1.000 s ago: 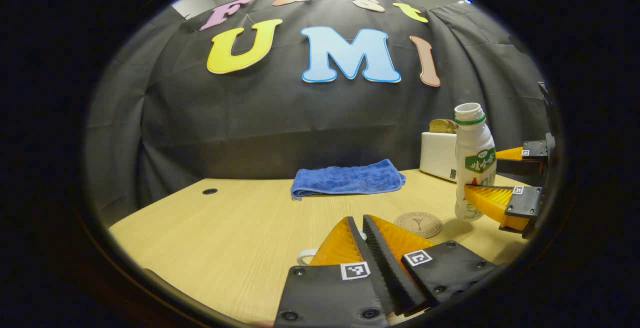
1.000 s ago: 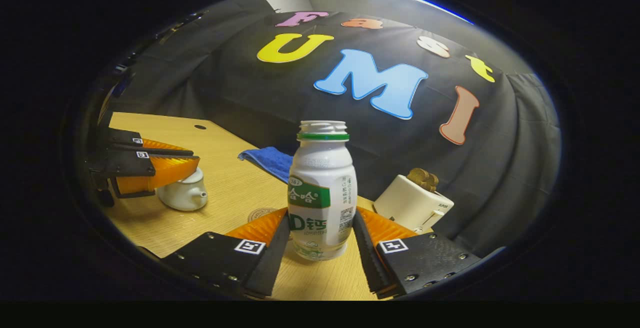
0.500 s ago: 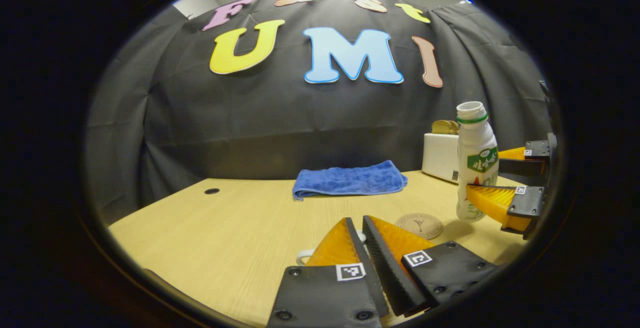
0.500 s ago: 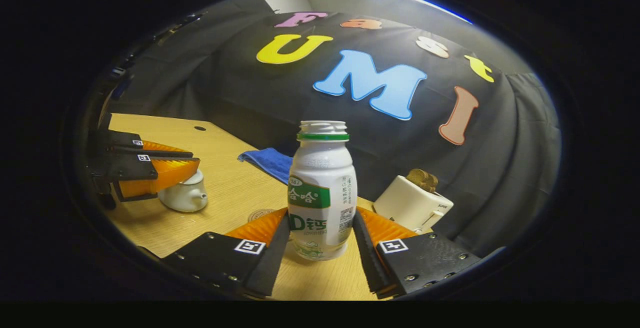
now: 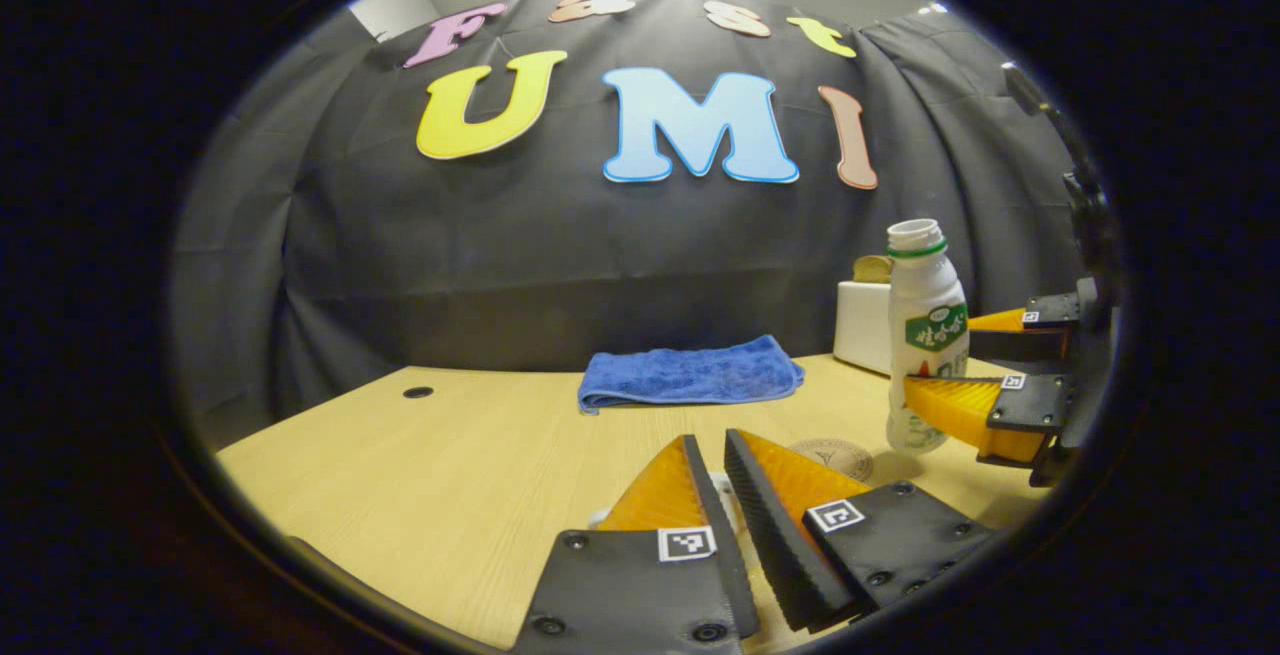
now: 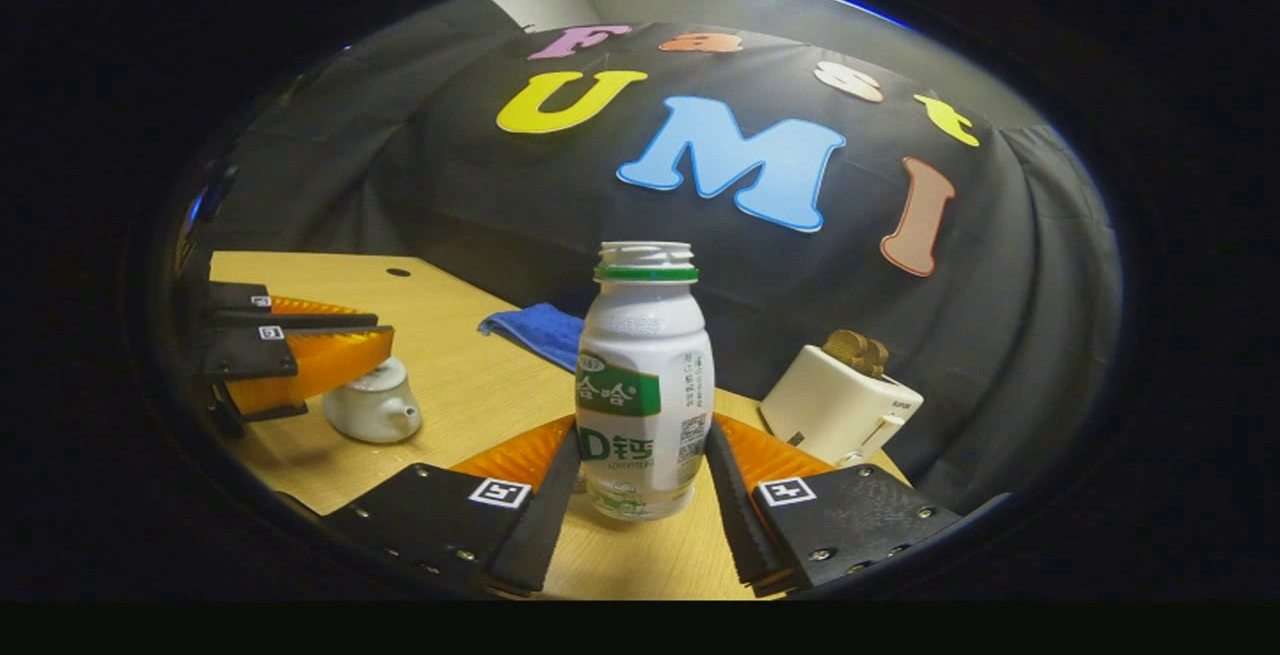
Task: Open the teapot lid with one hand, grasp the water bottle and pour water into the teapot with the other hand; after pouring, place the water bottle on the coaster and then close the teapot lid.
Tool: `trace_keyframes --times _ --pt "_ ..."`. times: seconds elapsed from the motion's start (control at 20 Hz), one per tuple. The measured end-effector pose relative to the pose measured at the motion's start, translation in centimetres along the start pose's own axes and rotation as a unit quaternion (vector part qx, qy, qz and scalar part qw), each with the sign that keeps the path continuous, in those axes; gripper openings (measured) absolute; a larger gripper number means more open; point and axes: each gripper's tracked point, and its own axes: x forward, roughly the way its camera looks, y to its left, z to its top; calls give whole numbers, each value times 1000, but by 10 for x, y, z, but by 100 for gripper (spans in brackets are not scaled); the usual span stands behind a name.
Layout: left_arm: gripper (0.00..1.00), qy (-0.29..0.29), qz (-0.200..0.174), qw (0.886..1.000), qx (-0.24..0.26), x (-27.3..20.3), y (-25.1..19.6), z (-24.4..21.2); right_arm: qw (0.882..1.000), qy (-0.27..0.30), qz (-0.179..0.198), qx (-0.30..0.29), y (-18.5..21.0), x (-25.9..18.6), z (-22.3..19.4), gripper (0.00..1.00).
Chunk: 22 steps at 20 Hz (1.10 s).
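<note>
The water bottle [image 6: 645,385] stands clamped between both fingers of the right gripper [image 6: 640,470], gripped at its lower body, long axis upright and its uncapped mouth pointing up (base just above the table [image 6: 470,390], contact uncertain). In the left gripper view it is near the coaster [image 5: 838,456]. The left gripper [image 5: 718,480] has its fingers nearly together directly above the teapot [image 6: 375,410]; whether they pinch the lid cannot be told.

Right gripper [image 6: 642,480] clamps the uncapped water bottle [image 6: 645,385], upright. Left gripper [image 6: 385,332] sits over the teapot [image 6: 375,413] near the table's [image 6: 470,395] left edge. Toaster [image 6: 838,403] far right.
</note>
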Motion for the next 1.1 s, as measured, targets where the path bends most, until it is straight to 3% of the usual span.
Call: trace_keyframes --times 0.3,0.55,0.6,0.65,0.7,0.8,1.1 --pt "21 -19 -1 1000 -11 -19 12 13 995 1 23 94 15 43 11 68" --pt "21 -23 7 1000 -14 -27 28 15 992 7 28 127 24 61 5 68" --pt "100 -23 7 1000 -15 -28 30 15 991 12 29 132 27 63 2 68" --pt "0 -23 9 1000 -17 -29 33 14 990 15 31 137 28 64 0 68" --pt "100 -23 10 1000 -19 -31 35 14 989 17 32 143 29 66 -2 68" --pt "0 -22 10 999 -26 -32 39 13 988 24 34 150 32 69 -7 68" --pt "0 -22 10 999 -33 -34 42 15 988 27 35 149 35 70 -8 68"
